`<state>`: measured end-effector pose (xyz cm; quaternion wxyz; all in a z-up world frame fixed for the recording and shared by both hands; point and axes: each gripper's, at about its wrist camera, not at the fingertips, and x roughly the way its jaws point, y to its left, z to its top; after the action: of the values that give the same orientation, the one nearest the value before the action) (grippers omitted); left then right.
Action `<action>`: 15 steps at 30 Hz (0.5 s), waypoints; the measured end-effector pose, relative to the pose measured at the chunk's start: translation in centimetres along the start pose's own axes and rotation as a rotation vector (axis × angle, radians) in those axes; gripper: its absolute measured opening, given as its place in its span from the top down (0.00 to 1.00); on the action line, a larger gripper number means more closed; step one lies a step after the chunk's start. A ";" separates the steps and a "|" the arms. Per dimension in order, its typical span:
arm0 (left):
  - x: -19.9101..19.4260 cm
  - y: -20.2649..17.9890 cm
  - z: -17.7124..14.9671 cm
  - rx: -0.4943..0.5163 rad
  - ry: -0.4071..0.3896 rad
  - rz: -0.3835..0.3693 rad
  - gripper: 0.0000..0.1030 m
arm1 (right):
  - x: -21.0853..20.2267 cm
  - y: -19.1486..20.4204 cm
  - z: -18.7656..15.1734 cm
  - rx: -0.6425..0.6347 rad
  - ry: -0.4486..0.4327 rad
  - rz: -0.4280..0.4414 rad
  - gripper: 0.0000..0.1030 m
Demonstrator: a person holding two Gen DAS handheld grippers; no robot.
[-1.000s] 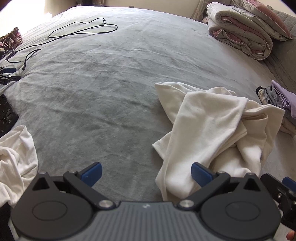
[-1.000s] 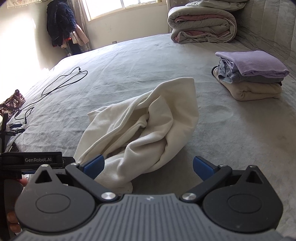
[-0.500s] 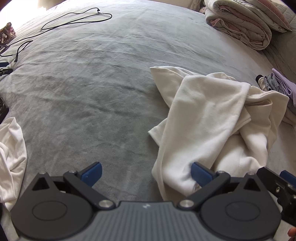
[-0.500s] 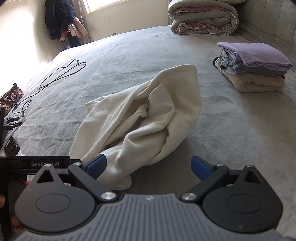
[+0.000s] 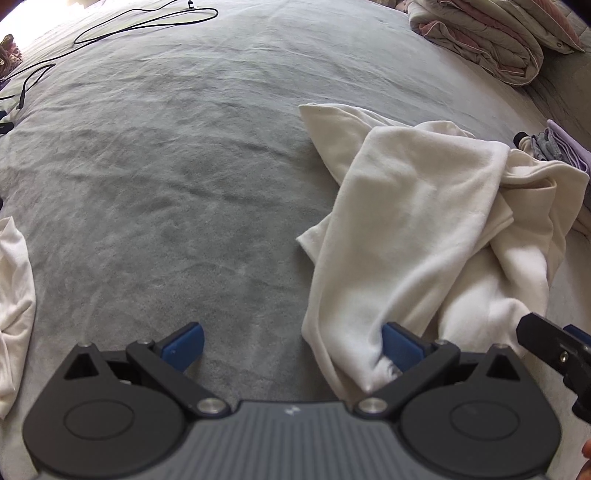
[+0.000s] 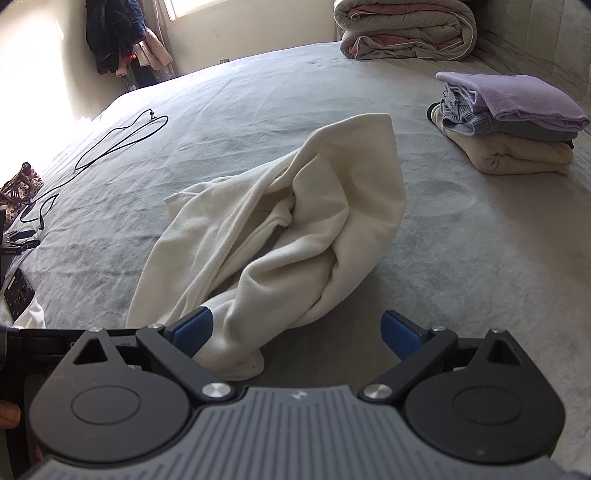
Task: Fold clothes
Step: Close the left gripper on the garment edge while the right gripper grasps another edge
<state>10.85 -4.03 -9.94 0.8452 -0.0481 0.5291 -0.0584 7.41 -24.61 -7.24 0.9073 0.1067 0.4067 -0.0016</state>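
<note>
A crumpled cream garment (image 5: 417,229) (image 6: 295,229) lies bunched on the grey bed (image 5: 166,166). My left gripper (image 5: 291,343) is open and low over the bed, its right blue pad against the garment's near left end. My right gripper (image 6: 297,330) is open too, with the garment's near end lying just inside its left blue pad. Neither gripper holds the cloth. The right gripper's black tip (image 5: 554,343) shows at the right edge of the left wrist view.
A stack of folded clothes (image 6: 513,122), lilac on top, sits at the right. A rolled quilt (image 6: 402,29) lies at the bed's head. A black cable (image 6: 114,144) runs across the far left. Another white garment (image 5: 14,295) lies at the left edge.
Both grippers have moved forward and down toward the near end of the cream garment, which now reaches their blue pads. The jaws have stayed open.
</note>
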 end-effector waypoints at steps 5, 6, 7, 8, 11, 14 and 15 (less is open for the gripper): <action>0.3 -0.3 -0.4 0.042 -0.022 0.016 0.00 | 0.8 -0.6 -0.3 0.021 0.032 0.005 0.04; 0.4 -0.3 -0.5 0.041 -0.027 0.017 0.00 | 1.0 -0.7 -0.4 0.027 0.041 0.007 0.04; 0.5 -0.3 -0.6 0.035 -0.032 0.015 0.00 | 1.1 -0.8 -0.4 0.032 0.049 0.008 0.04; 0.5 -0.2 -0.6 0.035 -0.036 0.014 0.00 | 1.3 -1.0 -0.5 0.038 0.057 0.010 0.04; 0.3 0.0 -0.7 0.038 -0.048 -0.004 0.00 | 1.9 -1.4 -0.8 0.054 0.081 0.015 0.04; -0.1 0.3 -0.7 0.035 -0.057 -0.030 0.00 | 2.3 -1.8 -1.0 0.071 0.103 0.023 0.04; -0.3 0.4 -0.7 0.034 -0.061 -0.039 0.00 | 2.2 -2.0 -1.2 0.076 0.107 0.029 0.04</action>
<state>10.13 -3.65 -10.04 0.8602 -0.0458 0.5011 -0.0824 7.86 -26.14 -10.02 0.8795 0.1471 0.4525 0.0016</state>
